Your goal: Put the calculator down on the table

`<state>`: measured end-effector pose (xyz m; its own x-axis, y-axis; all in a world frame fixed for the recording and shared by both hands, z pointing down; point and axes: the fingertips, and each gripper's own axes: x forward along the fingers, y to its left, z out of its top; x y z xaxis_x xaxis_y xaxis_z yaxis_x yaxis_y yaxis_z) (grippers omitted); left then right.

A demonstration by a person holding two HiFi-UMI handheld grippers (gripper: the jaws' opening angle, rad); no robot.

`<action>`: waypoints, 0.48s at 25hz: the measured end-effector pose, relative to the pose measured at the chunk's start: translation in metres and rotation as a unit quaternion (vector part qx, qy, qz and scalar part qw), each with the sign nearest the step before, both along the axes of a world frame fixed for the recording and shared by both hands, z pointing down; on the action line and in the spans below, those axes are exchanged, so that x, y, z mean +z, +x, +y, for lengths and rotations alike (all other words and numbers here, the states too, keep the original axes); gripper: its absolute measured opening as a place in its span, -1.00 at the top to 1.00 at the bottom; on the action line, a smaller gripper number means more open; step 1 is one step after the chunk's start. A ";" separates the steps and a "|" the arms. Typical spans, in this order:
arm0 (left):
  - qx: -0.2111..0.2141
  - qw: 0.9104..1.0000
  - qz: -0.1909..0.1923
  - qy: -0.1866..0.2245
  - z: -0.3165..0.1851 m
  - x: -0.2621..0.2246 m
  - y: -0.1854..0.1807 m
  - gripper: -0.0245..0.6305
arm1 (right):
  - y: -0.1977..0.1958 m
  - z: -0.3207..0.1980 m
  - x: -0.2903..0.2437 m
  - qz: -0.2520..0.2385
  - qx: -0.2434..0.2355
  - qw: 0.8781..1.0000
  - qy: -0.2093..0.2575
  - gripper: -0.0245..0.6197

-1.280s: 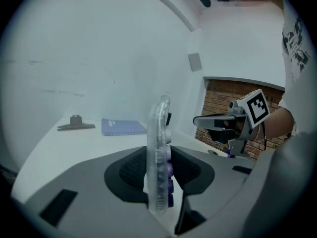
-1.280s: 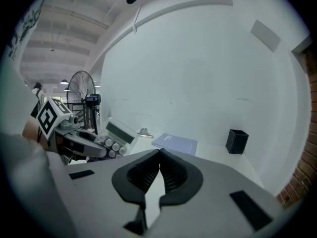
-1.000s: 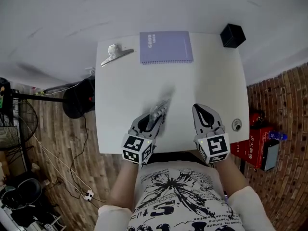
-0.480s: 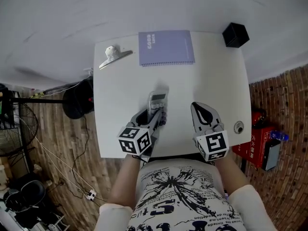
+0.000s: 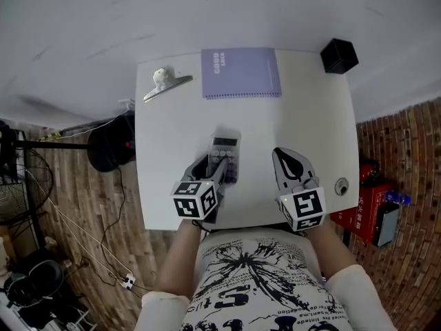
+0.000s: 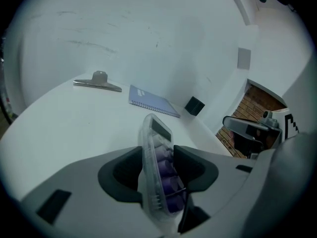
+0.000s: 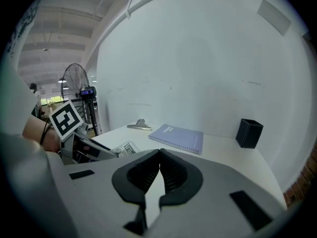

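Opening around a clear-cased calculator (image 5: 225,149) with purple keys, the jaws of the left gripper (image 5: 222,167) are seen in the left gripper view with the calculator's near end set edge-on between them; the pads are not clearly pressed on it. The calculator is placed over the white square table (image 5: 172,129), on the person's side of a purple spiral-bound notebook (image 5: 241,72) and apart from it, with its display end turned toward the notebook. Whether it is resting on the tabletop cannot be told. The right gripper (image 7: 159,152) is held nearer the person than the notebook and to its right, its jaws closed together on nothing. A silver bulldog clip (image 5: 165,83) is laid left of the notebook, and a black cube-shaped box (image 5: 339,55) is set to its right.
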<state>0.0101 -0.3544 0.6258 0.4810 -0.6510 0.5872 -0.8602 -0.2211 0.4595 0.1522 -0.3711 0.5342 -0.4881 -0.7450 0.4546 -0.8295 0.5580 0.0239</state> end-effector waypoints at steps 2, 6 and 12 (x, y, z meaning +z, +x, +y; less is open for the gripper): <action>-0.005 1.000 -0.007 -0.004 0.000 0.003 -0.004 0.30 | -0.001 0.000 -0.001 0.002 0.001 1.000 0.001 0.88; 0.018 0.998 -0.059 -0.003 0.001 0.010 -0.011 0.28 | -0.002 0.001 -0.002 0.005 0.006 1.000 0.001 0.88; 0.027 0.997 -0.064 0.022 0.003 -0.003 -0.016 0.24 | -0.004 0.008 -0.009 0.006 0.007 1.000 0.010 0.88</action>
<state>-0.0055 -0.3513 0.6231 0.4390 -0.6529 0.6173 -0.8975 -0.2858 0.3359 0.1484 -0.3628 0.5255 -0.4724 -0.7602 0.4460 -0.8367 0.5459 0.0443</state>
